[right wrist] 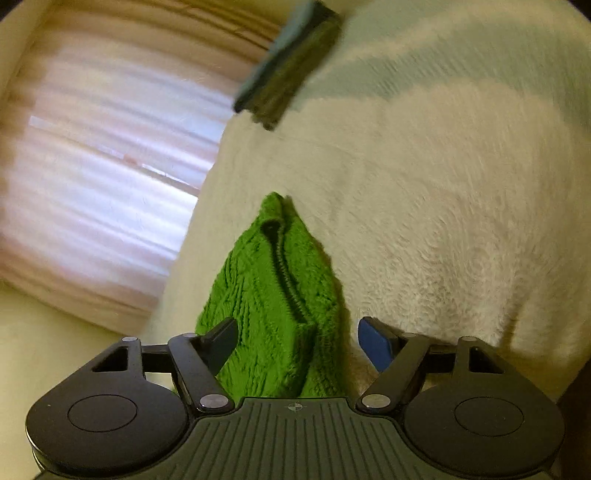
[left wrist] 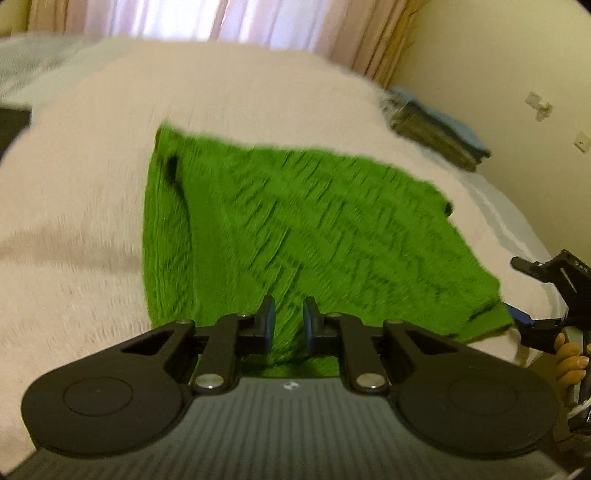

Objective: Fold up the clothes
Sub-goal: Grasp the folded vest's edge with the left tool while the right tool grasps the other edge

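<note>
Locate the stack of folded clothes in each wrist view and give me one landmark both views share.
Left wrist: the stack lies upper right, on the bed's far edge by the wall, beyond the green sweater.
Right wrist: the stack is at top centre, tilted and blurred, beside the curtain.
Shared landmark: the green sweater, in front of each hand-held gripper on the white blanket.

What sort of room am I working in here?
Most likely a bedroom: the green sweater lies on a bed's fluffy white blanket, curtains hang behind it, and folded clothes are stacked by the wall.
</note>
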